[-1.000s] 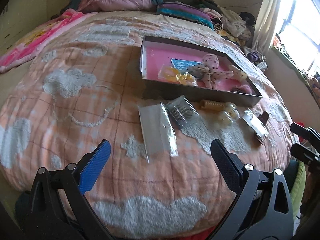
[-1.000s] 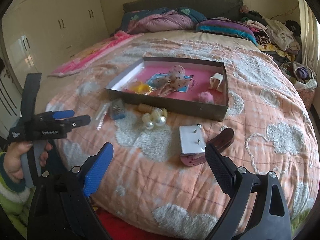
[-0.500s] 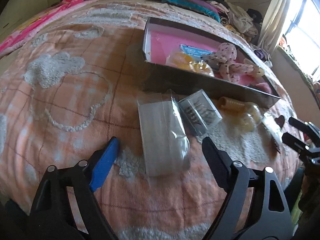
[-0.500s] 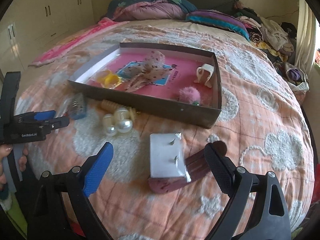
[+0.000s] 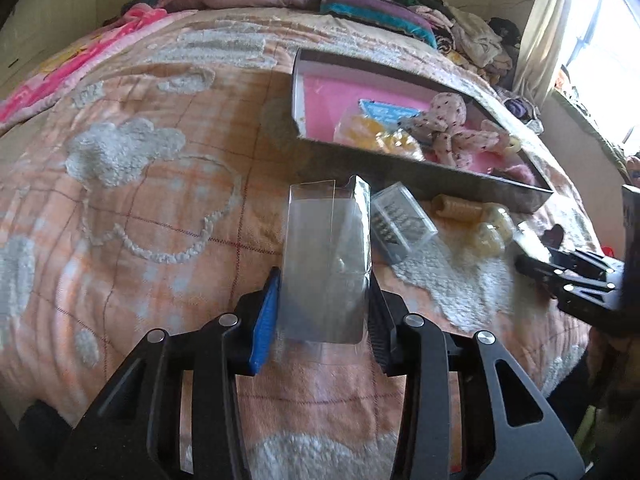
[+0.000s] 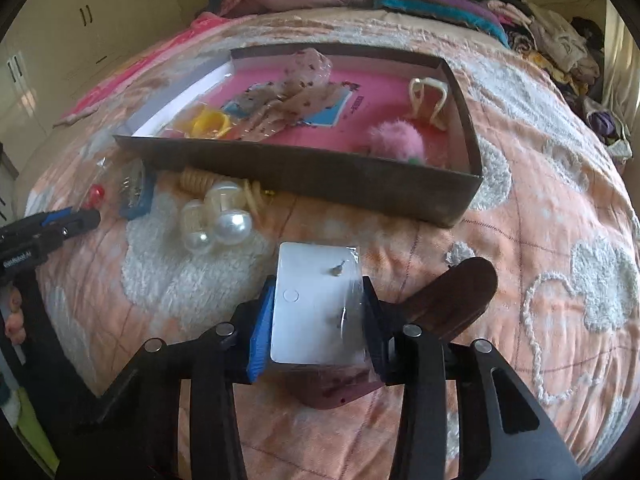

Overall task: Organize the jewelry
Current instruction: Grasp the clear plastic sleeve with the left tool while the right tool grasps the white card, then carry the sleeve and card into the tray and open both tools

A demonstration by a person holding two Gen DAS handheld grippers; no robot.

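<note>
My left gripper (image 5: 323,304) is shut on a clear plastic packet (image 5: 326,260) lying on the peach bedspread. My right gripper (image 6: 318,320) is shut on a white earring card (image 6: 316,300) in clear wrap, which lies over a dark red hair clip (image 6: 448,304). The open cardboard box (image 6: 304,172) with a pink floor holds a spotted bow (image 6: 296,96), a yellow item (image 6: 208,124), a pink pompom (image 6: 396,140) and a cream claw clip (image 6: 428,100). The box also shows in the left wrist view (image 5: 400,168).
In front of the box lie pearl baubles (image 6: 218,220), a coiled hair tie (image 6: 196,178) and a small clear case of pins (image 5: 400,222). Pillows and heaped clothes (image 6: 560,40) line the far side of the bed. A wardrobe (image 6: 80,28) stands at left.
Both grippers moved forward and down onto the bed and closed. The left one took hold of the clear packet, the right one the earring card.
</note>
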